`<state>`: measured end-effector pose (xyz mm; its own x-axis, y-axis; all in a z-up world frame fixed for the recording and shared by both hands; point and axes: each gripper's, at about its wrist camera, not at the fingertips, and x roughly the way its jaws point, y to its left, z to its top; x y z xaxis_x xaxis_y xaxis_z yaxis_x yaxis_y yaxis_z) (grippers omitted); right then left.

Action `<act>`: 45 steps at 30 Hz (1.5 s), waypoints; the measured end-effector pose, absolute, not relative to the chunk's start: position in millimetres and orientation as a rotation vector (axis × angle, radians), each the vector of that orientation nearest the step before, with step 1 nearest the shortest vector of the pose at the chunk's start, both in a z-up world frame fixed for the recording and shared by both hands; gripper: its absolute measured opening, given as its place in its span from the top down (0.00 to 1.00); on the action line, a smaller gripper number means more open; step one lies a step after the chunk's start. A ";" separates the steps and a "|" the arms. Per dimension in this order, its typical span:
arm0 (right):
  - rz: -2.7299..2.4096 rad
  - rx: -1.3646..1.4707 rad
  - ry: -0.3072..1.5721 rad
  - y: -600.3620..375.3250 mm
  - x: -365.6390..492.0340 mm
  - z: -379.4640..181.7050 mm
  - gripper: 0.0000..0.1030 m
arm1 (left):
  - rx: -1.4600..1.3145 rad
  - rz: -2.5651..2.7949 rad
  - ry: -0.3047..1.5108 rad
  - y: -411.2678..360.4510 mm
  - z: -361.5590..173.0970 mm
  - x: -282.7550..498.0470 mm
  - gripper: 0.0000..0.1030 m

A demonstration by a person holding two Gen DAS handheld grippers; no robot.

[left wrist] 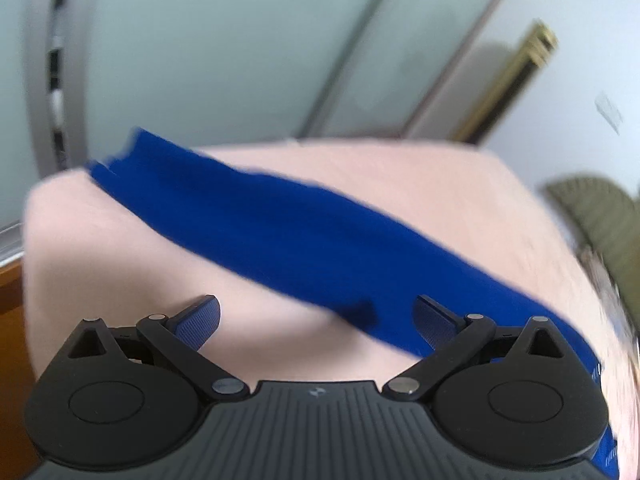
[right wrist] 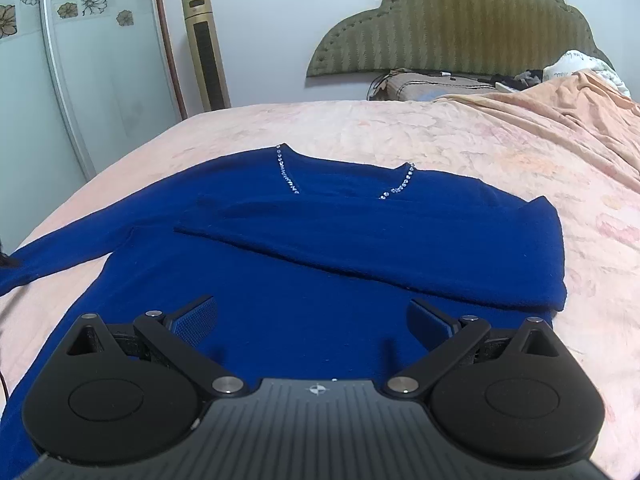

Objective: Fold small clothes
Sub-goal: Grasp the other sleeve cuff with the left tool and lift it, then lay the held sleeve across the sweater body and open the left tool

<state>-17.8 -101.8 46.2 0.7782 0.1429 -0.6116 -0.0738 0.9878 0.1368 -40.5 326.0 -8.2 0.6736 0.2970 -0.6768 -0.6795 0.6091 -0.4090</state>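
Pink bedspread under blue rhinestone-necked sweater, one sleeve folded across.

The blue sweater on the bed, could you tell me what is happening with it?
A person with two handheld grippers is folding a blue V-neck sweater spread on a pink bedsheet. One sleeve is already folded across the chest; the other sleeve still lies stretched out. Both the left gripper and the right gripper are open above the fabric, holding nothing.
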 end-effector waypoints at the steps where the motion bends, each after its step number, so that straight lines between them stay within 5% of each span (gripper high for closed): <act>1: 0.118 0.105 0.669 -101.4 -18.1 46.4 0.01 | -0.717 0.613 0.584 333.2 -8.5 -44.0 0.00; 13: 0.114 0.093 0.666 -95.8 -17.5 48.2 0.01 | -1.259 0.534 0.243 415.7 -35.5 -81.5 0.02; 15: 0.110 0.093 0.669 -96.6 -17.9 47.8 0.01 | -1.283 0.524 0.212 418.6 -33.9 -85.8 0.21; 17: 0.104 0.096 0.671 -98.0 -18.0 48.0 0.01 | -1.271 0.508 0.229 422.8 -30.5 -85.6 0.64; 20: 0.099 0.101 0.671 -98.6 -17.2 49.0 0.01 | -1.264 0.512 0.285 420.3 -30.4 -78.6 0.93; 34: 0.068 0.122 0.653 -114.8 -24.2 50.3 0.01 | -0.594 0.452 0.315 349.4 75.7 8.8 0.94; 40: 0.007 0.168 0.659 -132.5 -30.0 44.3 0.01 | -0.164 -0.004 0.343 209.7 107.9 59.4 0.94; 45: -0.030 0.184 0.670 -145.1 -32.1 40.1 0.01 | 0.048 -0.432 0.539 95.0 73.1 74.0 0.93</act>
<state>-32.1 -145.1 40.1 0.7842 0.0312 -0.6197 0.0873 0.9833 0.1599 74.0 95.0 73.1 0.7712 -0.3855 -0.5066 0.4104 0.9094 -0.0674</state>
